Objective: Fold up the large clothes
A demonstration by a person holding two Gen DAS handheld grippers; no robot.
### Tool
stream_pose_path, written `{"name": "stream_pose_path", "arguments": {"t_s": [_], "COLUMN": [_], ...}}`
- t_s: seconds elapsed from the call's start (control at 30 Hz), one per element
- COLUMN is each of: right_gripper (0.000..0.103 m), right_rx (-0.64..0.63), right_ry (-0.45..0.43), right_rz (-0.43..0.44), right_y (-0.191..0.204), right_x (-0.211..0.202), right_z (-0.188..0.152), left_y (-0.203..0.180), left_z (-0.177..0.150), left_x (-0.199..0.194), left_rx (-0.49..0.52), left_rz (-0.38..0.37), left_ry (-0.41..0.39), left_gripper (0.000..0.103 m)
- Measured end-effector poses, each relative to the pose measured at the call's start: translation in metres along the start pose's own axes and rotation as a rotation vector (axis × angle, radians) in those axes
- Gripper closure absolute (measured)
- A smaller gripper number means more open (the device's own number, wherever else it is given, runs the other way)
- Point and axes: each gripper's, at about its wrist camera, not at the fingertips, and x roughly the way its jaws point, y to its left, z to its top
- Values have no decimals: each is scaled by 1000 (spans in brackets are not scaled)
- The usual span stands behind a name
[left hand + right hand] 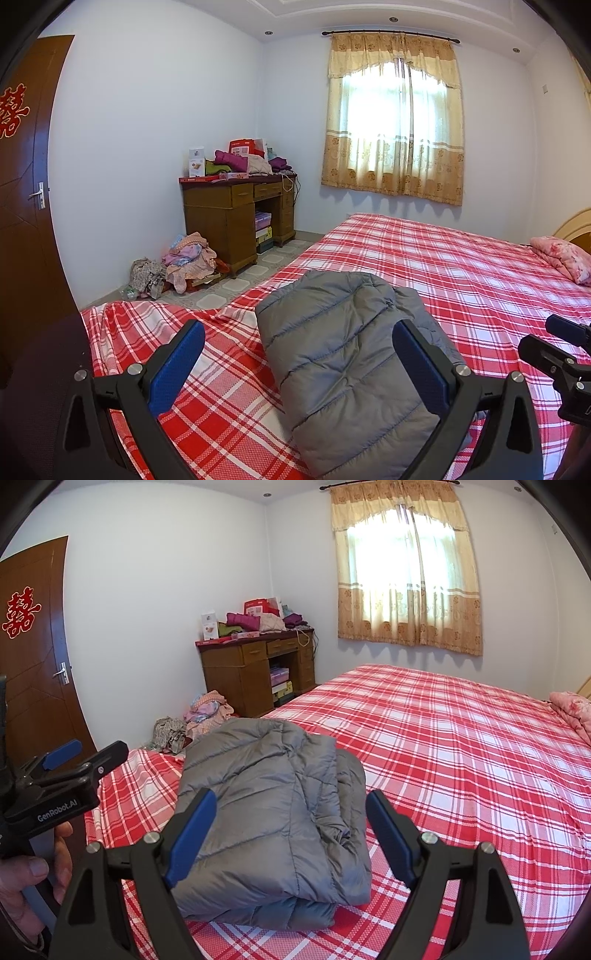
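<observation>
1. My left fingers [181, 365] stand spread wide with nothing between the blue pads; the left gripper [299, 365] hovers above the near end of the bed.
2. My right fingers [388, 834] are likewise released, parted wide, with no cloth pinched; the right gripper [291, 834] hovers over the same end of the bed.
3. The grey padded jacket [269, 812] lies folded into a thick, roughly rectangular bundle on the red plaid bedsheet [461, 760], near the foot corner of the bed.
4. In the left wrist view the bundle runs away from me between the two fingers; the right pad overlaps its edge in the picture, but I cannot tell whether it touches.
5. In the right wrist view the folded layers show at the near end, stacked one on the other, with a second fold protruding along the right side.
6. A pink floral pillow [565, 258] rests at the far head end, well apart from the jacket.
7. Beyond the bed, a wooden desk [236, 218] stands against the wall, its tabletop piled with clothes and boxes.
8. A heap of clothing [184, 262] lies on the floor beside the desk.
9. A curtained window [406, 576] sits in the far wall; a brown door [37, 664] is at the left.
</observation>
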Motion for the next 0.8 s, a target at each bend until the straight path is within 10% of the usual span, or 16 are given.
{"name": "stream_pose_path", "arguments": {"t_s": [0.8], "right_gripper": [18], "right_rx": [7], "right_ry": [-7], "right_rz": [6], "right_y": [5], "right_x": [-2], "right_z": [1], "left_y": [-1], "left_z": [-5], "left_x": [3], "left_rx": [31], "left_rz": [6], "left_ry": [-12], "left_gripper": [1]}}
